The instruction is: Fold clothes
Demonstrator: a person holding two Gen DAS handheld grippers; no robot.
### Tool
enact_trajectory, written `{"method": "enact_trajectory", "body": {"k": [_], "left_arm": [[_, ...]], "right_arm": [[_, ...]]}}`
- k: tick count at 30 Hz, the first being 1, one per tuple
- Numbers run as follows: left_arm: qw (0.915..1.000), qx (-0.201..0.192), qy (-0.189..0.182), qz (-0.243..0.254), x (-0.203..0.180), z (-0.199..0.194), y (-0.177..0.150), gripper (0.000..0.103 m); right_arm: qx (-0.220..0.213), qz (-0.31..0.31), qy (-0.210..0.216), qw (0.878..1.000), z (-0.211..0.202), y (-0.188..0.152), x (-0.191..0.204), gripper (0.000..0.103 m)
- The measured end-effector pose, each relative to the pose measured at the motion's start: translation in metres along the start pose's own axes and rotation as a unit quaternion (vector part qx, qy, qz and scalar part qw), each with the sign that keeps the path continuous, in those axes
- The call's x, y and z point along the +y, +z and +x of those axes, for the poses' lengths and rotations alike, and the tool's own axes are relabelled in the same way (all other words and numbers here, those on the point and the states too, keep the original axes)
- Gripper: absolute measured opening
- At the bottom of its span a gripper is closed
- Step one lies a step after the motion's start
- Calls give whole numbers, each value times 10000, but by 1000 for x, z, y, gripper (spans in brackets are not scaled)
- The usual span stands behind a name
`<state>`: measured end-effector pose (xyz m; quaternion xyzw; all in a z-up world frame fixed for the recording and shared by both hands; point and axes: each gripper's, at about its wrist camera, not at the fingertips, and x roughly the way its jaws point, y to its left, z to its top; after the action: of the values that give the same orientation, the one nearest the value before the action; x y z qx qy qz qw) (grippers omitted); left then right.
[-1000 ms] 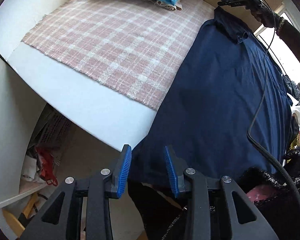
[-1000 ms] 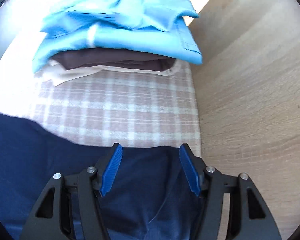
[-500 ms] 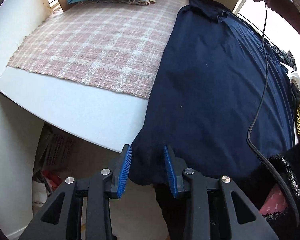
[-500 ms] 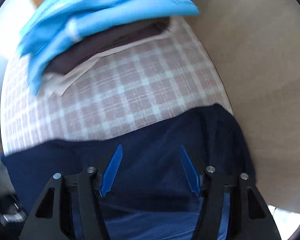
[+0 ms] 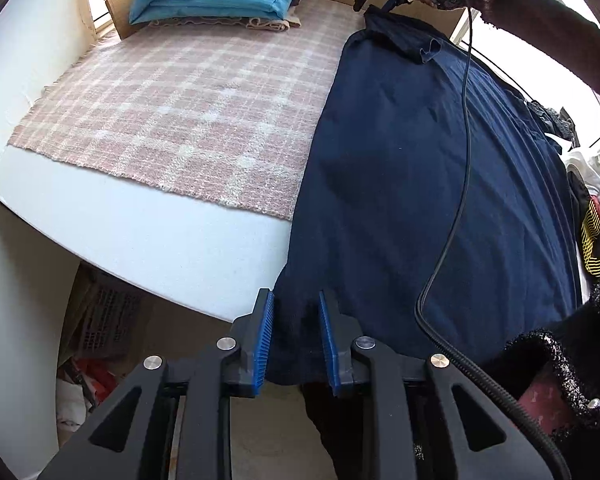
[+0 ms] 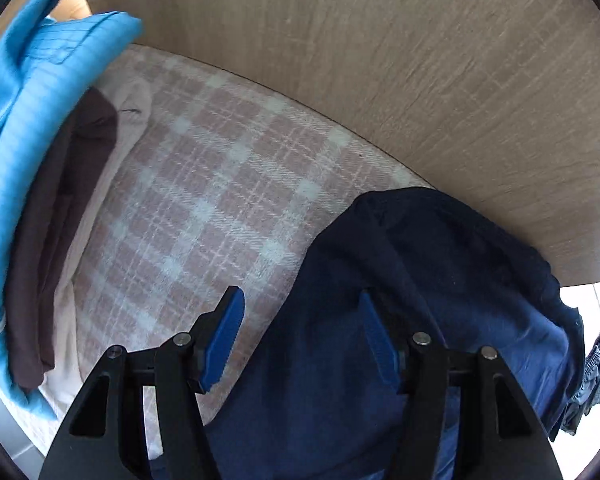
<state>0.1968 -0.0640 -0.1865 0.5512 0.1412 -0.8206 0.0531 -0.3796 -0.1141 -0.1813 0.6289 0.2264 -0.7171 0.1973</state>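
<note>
The navy garment (image 5: pixel 428 184) lies along the table (image 5: pixel 140 240), its hem overhanging; both the left claw (image 5: pixel 294 340) and right claw (image 6: pixel 300 340) are spread, so the hem risks sliding off unpinched

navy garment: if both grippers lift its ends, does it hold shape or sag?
Likely sags: the navy garment drapes limply over the table edge at the left gripper. Probably light, since it creases softly near the right gripper. It may drag on the plaid cloth.
</note>
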Motion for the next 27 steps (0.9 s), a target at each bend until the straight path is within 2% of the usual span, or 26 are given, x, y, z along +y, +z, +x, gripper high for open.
{"method": "enact_trajectory", "body": {"k": [2,7,9,11,13,17,21,27], "left_arm": [[10000,-27,-9,-24,3,-2,-4,24],[9997,-88,-212,-104,10,-4,-8,28],[9995,-85,-286,-47,10,-4,-9,30],[9997,-38,-257,41,9,-2,-10,33],[9997,33,-211,146,10,1,-10,33],[9988,121,-428,197,19,5,-11,33],[9974,74,-593,412,17,8,-7,33],[9954,123,-641,698,12,10,-7,33]], "right_arm": [[38,162,-75,9998,6,3,-3,59],[62,337,192,9992,4,0,-11,57],[29,278,186,9994,0,-3,-12,50],[4,291,134,9995,-4,-5,-15,33],[3,306,115,9995,-6,-8,-19,23],[-21,177,113,9998,-11,-14,-16,18],[-26,181,120,9998,-16,-20,-12,17],[-45,72,126,9999,-25,-28,-2,10]]}}
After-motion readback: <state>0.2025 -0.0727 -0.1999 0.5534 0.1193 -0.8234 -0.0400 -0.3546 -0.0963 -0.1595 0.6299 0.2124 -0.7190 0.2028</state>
